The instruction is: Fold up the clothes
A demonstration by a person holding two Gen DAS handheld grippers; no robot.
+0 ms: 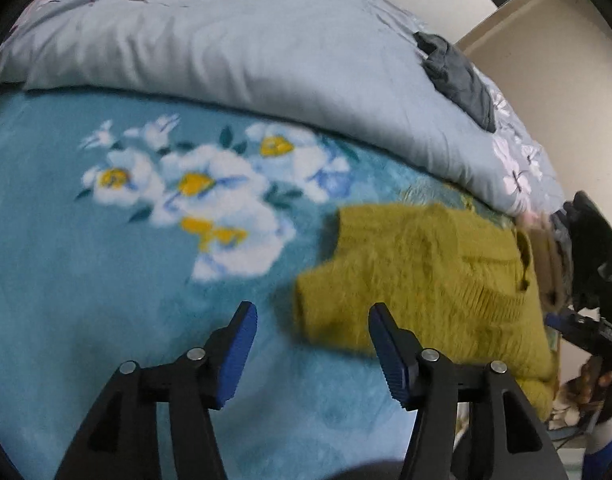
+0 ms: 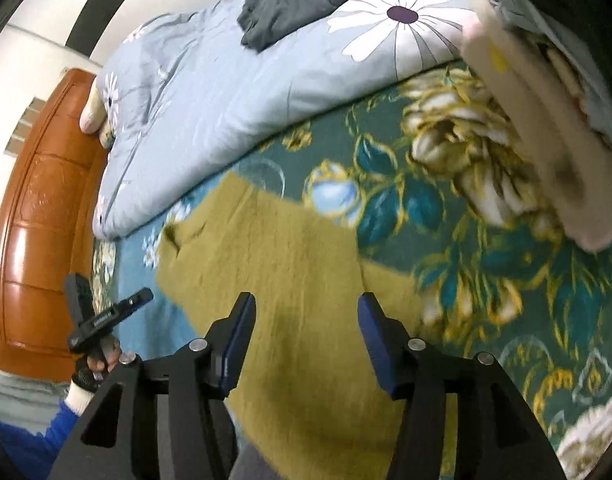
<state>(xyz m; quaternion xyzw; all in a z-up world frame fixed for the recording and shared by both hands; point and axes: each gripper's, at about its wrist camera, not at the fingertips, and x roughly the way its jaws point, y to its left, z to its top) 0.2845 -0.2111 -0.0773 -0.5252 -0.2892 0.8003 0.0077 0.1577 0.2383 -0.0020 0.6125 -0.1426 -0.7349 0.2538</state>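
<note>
Folded mustard sweater on a flowered bed blanket, both grippers open above it

The sweater lies on the teal blanket just beside a grey-blue quilt carrying a dark garment; left gripper and right gripper stand wide, holding nothing; wooden headboard, pale walls

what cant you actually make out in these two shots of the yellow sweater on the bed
- Sweater: near part hidden by the right gripper, right wrist view.
- Its far side: blurred, partly behind the left gripper, left wrist view.
- Pile of clothes: blurred, cut off by the edge, right wrist view.
</note>
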